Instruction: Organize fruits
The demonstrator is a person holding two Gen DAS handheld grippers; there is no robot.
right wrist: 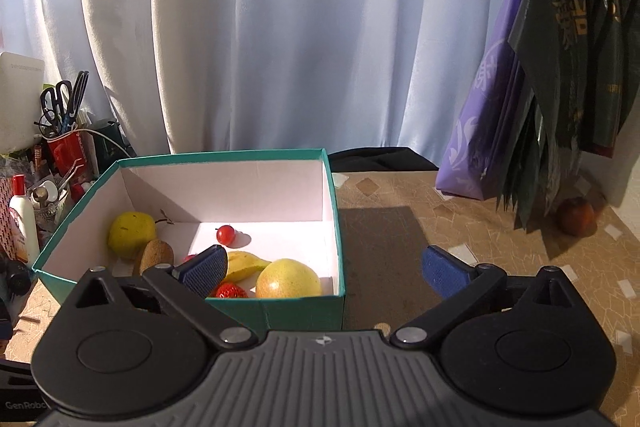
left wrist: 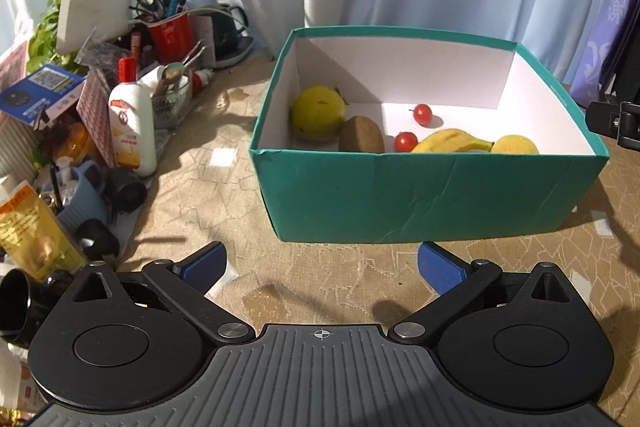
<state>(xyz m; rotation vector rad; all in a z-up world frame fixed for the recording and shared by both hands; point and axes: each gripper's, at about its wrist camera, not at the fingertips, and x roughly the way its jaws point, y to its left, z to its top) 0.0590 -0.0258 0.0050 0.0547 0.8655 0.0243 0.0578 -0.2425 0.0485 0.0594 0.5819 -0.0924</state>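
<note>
We hold both claws spread and empty: the left gripper (left wrist: 320,263) hangs low in its frame over bare tablecloth (left wrist: 224,195) in front of the teal box (left wrist: 420,203), and the right gripper (right wrist: 322,267) sits at the box's right corner. Most fruit lies gathered in the box at frame centre, which we judge to be the collecting place: a yellow pear (left wrist: 318,111), a kiwi (left wrist: 362,135), two cherry tomatoes (left wrist: 422,113), a banana (left wrist: 452,139), a yellow apple (right wrist: 289,278) and a strawberry (right wrist: 231,291) against the near wall. One reddish fruit (right wrist: 576,215) sits apart at the right edge of the right view, under the hanging bags (right wrist: 576,67), so we think our open right claw is free to fetch it.
</note>
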